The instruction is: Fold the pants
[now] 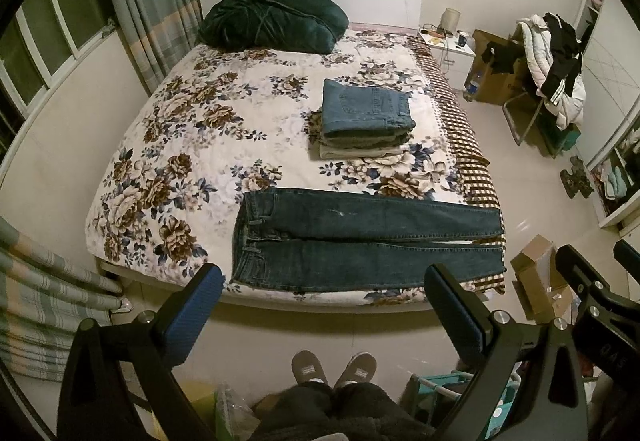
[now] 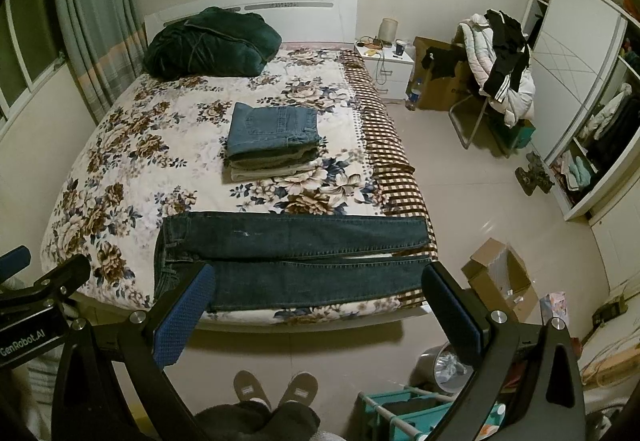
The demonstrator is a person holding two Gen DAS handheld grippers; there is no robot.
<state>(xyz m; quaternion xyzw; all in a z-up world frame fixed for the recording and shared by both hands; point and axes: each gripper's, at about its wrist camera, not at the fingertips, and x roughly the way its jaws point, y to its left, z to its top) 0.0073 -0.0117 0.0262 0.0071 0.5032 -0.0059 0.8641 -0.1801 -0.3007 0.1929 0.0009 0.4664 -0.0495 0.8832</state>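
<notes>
The bed (image 1: 168,145) fills both views, floral cover smooth. Dark jeans (image 1: 360,241) lie flat across its near edge, waistband left, legs side by side running right. Behind them sits a stack of folded pants (image 1: 366,121). Left claw (image 1: 324,305) and right claw (image 2: 320,305) both hang spread wide, empty, above the floor. Folding hasn't started; next, I'd say, pinch one leg and lay it over the other.
</notes>
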